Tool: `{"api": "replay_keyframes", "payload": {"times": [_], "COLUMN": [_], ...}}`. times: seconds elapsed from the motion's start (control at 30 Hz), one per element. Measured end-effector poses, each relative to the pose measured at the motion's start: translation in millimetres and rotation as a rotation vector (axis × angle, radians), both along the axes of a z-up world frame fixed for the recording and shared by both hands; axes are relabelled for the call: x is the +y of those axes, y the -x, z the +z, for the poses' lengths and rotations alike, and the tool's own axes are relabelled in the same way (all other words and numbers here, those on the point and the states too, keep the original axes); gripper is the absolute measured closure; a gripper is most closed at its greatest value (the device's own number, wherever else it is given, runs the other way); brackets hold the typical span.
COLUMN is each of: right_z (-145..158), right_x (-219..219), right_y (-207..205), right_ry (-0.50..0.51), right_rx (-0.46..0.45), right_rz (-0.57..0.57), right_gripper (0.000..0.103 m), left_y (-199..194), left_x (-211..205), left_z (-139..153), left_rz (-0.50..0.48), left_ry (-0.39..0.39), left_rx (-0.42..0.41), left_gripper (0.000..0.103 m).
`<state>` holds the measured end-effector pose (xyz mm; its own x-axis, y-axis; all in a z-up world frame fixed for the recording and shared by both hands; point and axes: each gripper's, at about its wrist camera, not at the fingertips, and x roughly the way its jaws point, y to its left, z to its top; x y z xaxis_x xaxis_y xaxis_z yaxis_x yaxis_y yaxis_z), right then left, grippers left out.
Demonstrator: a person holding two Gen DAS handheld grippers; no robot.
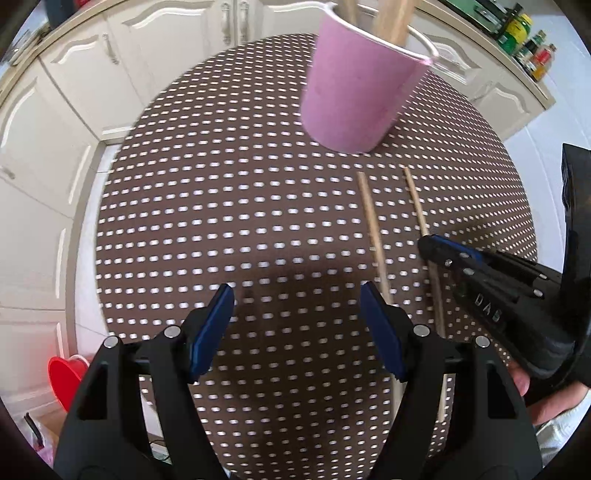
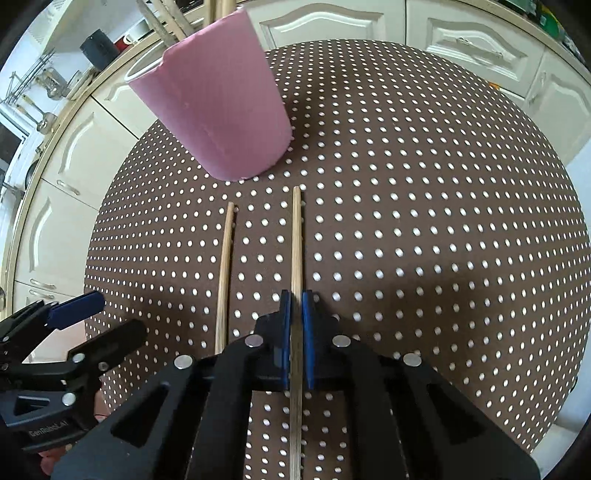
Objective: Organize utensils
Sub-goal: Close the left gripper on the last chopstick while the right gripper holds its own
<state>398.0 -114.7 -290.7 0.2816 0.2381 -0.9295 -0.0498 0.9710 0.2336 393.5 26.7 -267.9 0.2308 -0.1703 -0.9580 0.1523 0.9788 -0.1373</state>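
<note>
At the far left, cream cabinets (image 2: 55,236) curve round the table (image 2: 443,221), which wears a brown cloth with pale dots. The left gripper (image 1: 297,328) hovers over bare cloth with its blue pads (image 1: 210,332) spread wide, grasping nothing; in the right wrist view it shows at the lower left edge, likewise parted.

Next comes the pink cup (image 2: 214,107), standing on the cloth toward the back, with wooden handles (image 2: 173,22) rising out of it (their tops run off the frame).

In front of the cup lie two chopsticks, roughly parallel and apart from each other, both pointing toward it with their far tips stopping short of its base. The left chopstick (image 2: 224,273) lies free on the cloth, just beside the left gripper's right finger in the left wrist view.

The right chopstick (image 2: 296,243) runs straight between the pads of the right gripper (image 2: 296,306), which are clenched on it near its middle; whether the stick rests on the cloth or is lifted slightly cannot be told.

At the far right, more cabinets (image 2: 480,40) close off the view.
</note>
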Motion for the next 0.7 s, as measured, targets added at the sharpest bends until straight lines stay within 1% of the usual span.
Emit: {"api": "replay_keyframes", "payload": {"times": [0.07, 0.2, 0.33, 0.47, 0.53, 0.57, 0.6, 0.67, 0.7], "right_z": [-1.5, -4.7, -7.7, -6.7, -6.0, -5.8, -5.8, -5.8, -6.2], "right_x": [-11.6, -27.3, -46.3, -61.7, -67.3, -61.2, -60.2, -70.2, -71.8], "right_y": [10.0, 17.2, 26.1, 35.2, 36.2, 36.4, 39.0, 38.8, 39.2], "right_ry": [-0.004, -0.03, -0.053, -0.067, -0.073, -0.075, -0.08, -0.091, -0.095], "right_rx": [0.008, 0.018, 0.024, 0.025, 0.025, 0.025, 0.025, 0.026, 0.026], "right_rz": [-0.017, -0.044, -0.065, -0.073, -0.076, -0.077, -0.079, -0.083, -0.085], "right_gripper": [0.098, 0.098, 0.098, 0.098, 0.098, 0.098, 0.098, 0.098, 0.098], "left_y": [-2.3, -7.5, -15.4, -28.9, -36.3, -41.1, -44.8, -48.4, -49.9], "left_x": [-10.7, -34.8, -53.7, -67.5, -69.9, -70.7, -72.1, -74.9, -76.4], "left_z": [-1.3, -6.9, -11.1, -20.6, -28.6, -34.6, -34.9, -34.3, -32.5], "left_rz": [-0.025, -0.073, -0.097, -0.083, -0.058, -0.042, -0.03, -0.024, -0.023], "left_ry": [0.005, -0.018, -0.033, -0.066, -0.106, -0.127, -0.122, -0.139, -0.146], "left_rx": [0.006, 0.016, 0.022, 0.035, 0.046, 0.068, 0.061, 0.044, 0.024], "left_gripper": [0.033, 0.033, 0.033, 0.033, 0.033, 0.033, 0.033, 0.044, 0.061]}}
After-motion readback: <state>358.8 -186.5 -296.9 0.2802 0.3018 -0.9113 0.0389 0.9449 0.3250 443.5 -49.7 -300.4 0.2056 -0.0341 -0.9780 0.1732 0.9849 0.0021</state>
